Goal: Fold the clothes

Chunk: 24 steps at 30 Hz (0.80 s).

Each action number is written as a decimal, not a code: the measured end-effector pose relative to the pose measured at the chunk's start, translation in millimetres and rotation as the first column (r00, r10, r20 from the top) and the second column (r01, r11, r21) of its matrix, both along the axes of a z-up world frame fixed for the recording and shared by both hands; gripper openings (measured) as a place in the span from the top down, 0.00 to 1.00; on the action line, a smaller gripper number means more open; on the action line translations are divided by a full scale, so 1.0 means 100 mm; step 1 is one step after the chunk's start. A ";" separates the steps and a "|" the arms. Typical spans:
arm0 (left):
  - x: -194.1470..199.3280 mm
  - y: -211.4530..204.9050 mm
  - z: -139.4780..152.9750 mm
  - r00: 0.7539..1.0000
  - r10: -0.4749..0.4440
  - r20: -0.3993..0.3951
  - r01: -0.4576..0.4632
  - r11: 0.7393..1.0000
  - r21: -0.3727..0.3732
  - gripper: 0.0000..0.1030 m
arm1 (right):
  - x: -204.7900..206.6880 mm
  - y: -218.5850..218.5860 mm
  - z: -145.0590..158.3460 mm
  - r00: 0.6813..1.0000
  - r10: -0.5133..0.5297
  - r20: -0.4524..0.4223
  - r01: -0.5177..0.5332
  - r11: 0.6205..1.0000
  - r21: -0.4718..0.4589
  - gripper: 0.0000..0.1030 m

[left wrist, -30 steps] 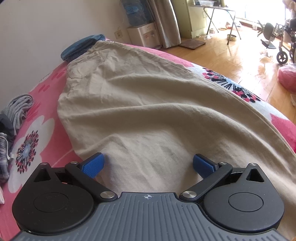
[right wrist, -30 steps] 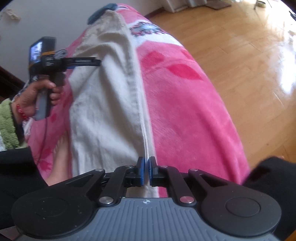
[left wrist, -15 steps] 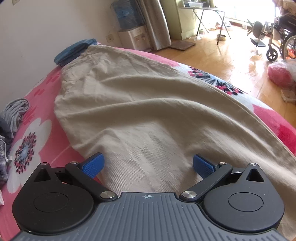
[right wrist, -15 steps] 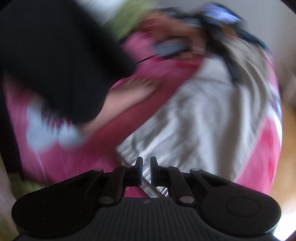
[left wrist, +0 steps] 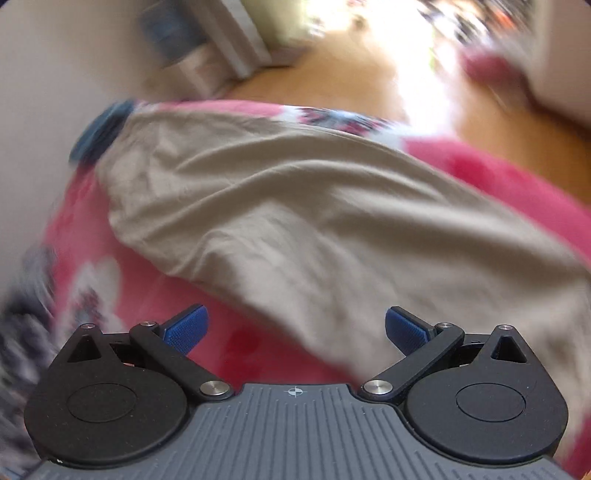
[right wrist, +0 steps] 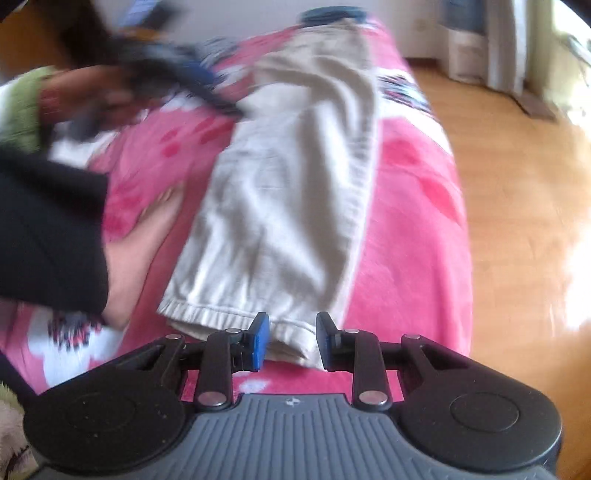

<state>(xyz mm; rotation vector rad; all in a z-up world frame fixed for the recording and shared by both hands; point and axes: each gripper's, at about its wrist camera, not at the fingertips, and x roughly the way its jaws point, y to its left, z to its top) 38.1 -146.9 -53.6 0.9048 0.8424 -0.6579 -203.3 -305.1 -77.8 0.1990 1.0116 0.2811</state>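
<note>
Beige trousers [right wrist: 295, 177] lie lengthwise on a pink flowered blanket [right wrist: 413, 229], doubled leg over leg, hem towards me. My right gripper [right wrist: 291, 341] hovers at the hem's right corner. Its jaws are opening: the corner lies between the blue pads [right wrist: 260, 341], which do not press on it. In the left wrist view the trousers [left wrist: 314, 221] spread across the bed. My left gripper [left wrist: 295, 328] stands wide open above their near edge and the blanket [left wrist: 236, 332], with nothing gripped. The right wrist view shows it blurred at upper left, in a hand [right wrist: 85, 96].
A dark blue garment [right wrist: 332, 14] lies at the trousers' far end. The person's black-clad leg [right wrist: 48, 229] and bare foot [right wrist: 144, 243] rest on the bed, left of the trousers. Wooden floor [right wrist: 524, 192] runs along the bed's right edge. A water dispenser [right wrist: 465, 44] stands by the far wall.
My right gripper, shut on the trouser edge a second ago, has parted its jaws and let the hem lie on the blanket. My left gripper has lifted and pulled back, still open.
</note>
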 end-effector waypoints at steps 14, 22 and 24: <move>-0.29 -0.27 2.92 0.895 0.126 0.429 -0.101 0.992 -0.081 0.00 | -0.20 -0.03 0.12 0.970 -0.105 0.220 0.060 0.977 0.203 0.71; -0.68 -0.11 2.38 0.960 0.278 -0.014 -0.261 0.884 -0.388 0.00 | -0.39 -0.19 0.22 0.948 -0.192 0.252 0.141 0.968 0.208 0.71; -0.81 0.00 1.79 0.940 0.297 -0.171 -0.342 0.847 -0.407 0.00 | -0.42 -0.22 0.23 0.949 -0.201 0.241 0.154 0.967 0.203 0.71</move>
